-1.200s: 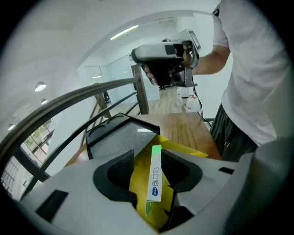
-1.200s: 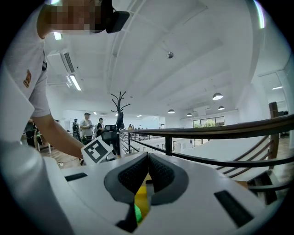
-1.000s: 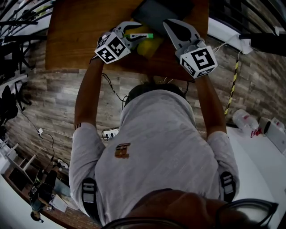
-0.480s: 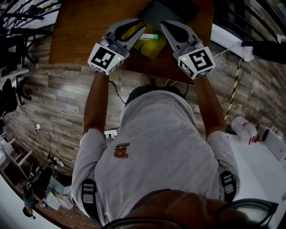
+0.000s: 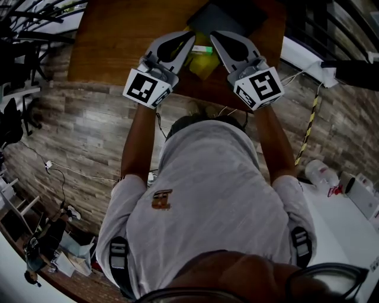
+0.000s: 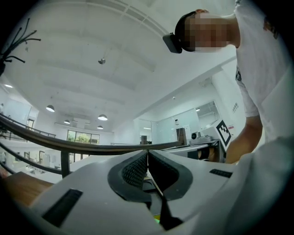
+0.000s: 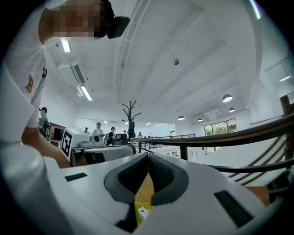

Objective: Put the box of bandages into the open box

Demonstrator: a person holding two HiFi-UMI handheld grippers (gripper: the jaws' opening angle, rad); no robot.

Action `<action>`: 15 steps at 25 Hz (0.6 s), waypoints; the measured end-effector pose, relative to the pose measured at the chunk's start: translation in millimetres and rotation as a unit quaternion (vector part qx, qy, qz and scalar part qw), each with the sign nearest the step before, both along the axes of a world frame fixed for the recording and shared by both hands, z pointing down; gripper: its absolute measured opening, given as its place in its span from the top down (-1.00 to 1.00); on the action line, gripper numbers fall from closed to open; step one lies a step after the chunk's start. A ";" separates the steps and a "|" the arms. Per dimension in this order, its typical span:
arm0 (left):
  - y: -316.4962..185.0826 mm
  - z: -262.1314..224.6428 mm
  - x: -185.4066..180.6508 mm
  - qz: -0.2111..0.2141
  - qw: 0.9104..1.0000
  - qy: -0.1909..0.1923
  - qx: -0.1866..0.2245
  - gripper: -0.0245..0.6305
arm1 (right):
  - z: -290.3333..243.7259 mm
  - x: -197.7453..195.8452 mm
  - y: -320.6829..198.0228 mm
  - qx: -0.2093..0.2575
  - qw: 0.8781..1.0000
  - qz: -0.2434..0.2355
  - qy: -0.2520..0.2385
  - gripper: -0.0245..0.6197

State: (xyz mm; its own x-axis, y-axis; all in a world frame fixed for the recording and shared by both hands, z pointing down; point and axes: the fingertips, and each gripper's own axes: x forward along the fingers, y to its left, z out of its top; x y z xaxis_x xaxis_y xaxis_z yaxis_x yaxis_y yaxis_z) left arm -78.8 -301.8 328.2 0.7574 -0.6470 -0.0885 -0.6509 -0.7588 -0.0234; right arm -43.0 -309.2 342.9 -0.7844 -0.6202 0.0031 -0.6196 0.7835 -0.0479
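The box of bandages (image 5: 202,50), small, white with a green end, lies on a yellow item (image 5: 200,66) on the wooden table (image 5: 106,47). It sits between my two grippers, just in front of the dark open box (image 5: 224,18). My left gripper (image 5: 190,36) is shut with nothing between its jaws; in the left gripper view its pads (image 6: 138,169) meet. My right gripper (image 5: 214,35) is also shut and empty, its tips close to the left one's. Below its jaws, the right gripper view shows the yellow item (image 7: 136,210) and the box of bandages (image 7: 143,212).
The table's near edge (image 5: 118,83) runs just under both grippers, with wood-plank floor (image 5: 71,136) below it. The person's arms and grey shirt (image 5: 207,201) fill the lower middle. A railing (image 7: 239,135) and an office room lie beyond the table.
The left gripper's jaws went from wide open to shut. That gripper swung right, so its tips now point at the right gripper's tips. The right gripper shifted slightly left.
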 end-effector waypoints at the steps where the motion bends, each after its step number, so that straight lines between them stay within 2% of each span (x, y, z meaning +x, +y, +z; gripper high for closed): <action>1: 1.9 -1.5 -0.8 -0.004 1.000 0.006 0.001 0.86 | -0.8 -1.0 2.9 0.001 1.000 -0.002 -0.002 0.82; 7: 18.0 -14.4 -8.4 -0.024 0.999 0.034 0.015 0.87 | -8.2 -8.8 23.6 0.009 1.000 -0.012 -0.019 0.82; 15: 36.9 -21.7 -10.4 -0.032 0.999 0.035 0.028 0.87 | -14.8 -13.3 43.9 0.020 0.999 -0.020 -0.033 0.83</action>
